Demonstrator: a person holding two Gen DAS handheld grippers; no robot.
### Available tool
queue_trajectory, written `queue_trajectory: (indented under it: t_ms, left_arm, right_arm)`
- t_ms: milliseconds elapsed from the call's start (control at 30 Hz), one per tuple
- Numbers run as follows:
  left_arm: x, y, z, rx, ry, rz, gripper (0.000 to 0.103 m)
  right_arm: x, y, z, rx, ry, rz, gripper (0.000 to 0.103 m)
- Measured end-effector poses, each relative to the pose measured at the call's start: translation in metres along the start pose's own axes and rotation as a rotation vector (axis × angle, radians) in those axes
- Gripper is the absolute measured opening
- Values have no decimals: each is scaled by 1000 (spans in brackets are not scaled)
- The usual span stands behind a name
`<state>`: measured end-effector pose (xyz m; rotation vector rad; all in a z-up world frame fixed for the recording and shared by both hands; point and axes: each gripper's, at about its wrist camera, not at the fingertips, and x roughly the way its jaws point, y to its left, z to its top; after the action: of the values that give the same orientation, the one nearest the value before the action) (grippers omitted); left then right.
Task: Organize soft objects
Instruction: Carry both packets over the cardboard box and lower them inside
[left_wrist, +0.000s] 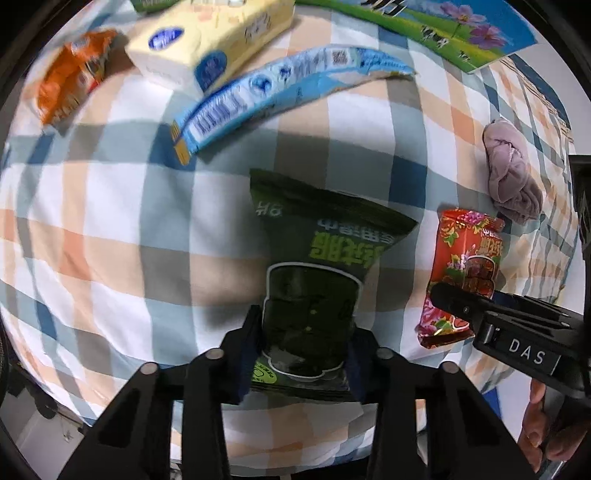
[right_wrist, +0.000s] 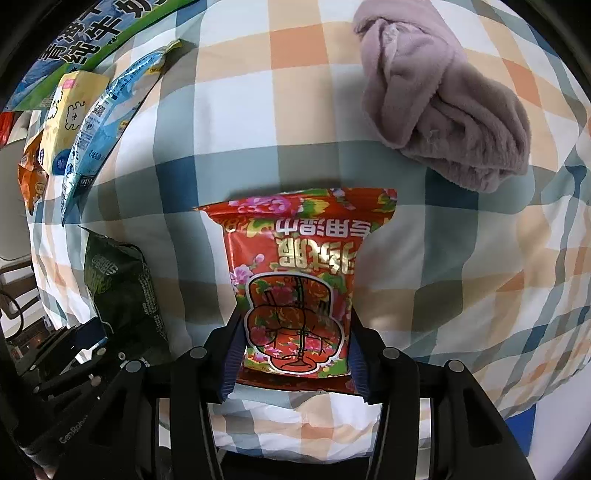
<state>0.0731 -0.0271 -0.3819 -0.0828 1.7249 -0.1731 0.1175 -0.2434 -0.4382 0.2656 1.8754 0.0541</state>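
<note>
Lying on the checked cloth (left_wrist: 110, 258), the dark green packet (left_wrist: 314, 280) sits between the jaws of the left gripper (left_wrist: 304, 354), which are closed against its two sides near the bottom edge. Its light green print is Asian script, not legible here. Just right of the green packet lies the red floral packet (right_wrist: 295, 280), clamped the same way at its lower end by the jaws of the right gripper (right_wrist: 295, 365); its yellow characters appear upside down and I cannot read them with confidence. In the left wrist view the right gripper body carries the letters "DAS"; in the right wrist view the left gripper body shows "GenRobot" in part.

Beyond the green packet, a long blue packet (left_wrist: 280, 88) with a barcode and a QR code lies at a slant. Behind that sits a pale yellow tissue pack (left_wrist: 207, 40) with blue ovals, and an orange packet (left_wrist: 74, 74) to its left. A crumpled mauve cloth (right_wrist: 443, 96) lies beyond the red floral packet, apart from it. A carton (left_wrist: 443, 26) printed with meadow and flowers stands at the far edge.
</note>
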Motion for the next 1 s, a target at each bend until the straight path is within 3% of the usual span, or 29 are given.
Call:
queue_trajectory:
  t_ms: [167,467,567,767,1000]
  left_arm:
    - [-16,-10,-11,11,-66,61,34]
    - [-91,-37,-36,12,-183,45,34]
    - [-142,-23,-13,9,-228,10,34]
    - [-220,-30,33,41,-338,-49,34]
    - [-227,-35,147,73,-336,-83,34]
  right_arm:
    - [12,21,10,-18,-26,-26,48]
    - [-55,31,-36,-65,-112,16,48]
    - [-90,35,-54,-91,-165,43,48]
    - [-180,37,-72,-151,-296,102,48]
    - [-256,53,-49,-145,-398,138,48]
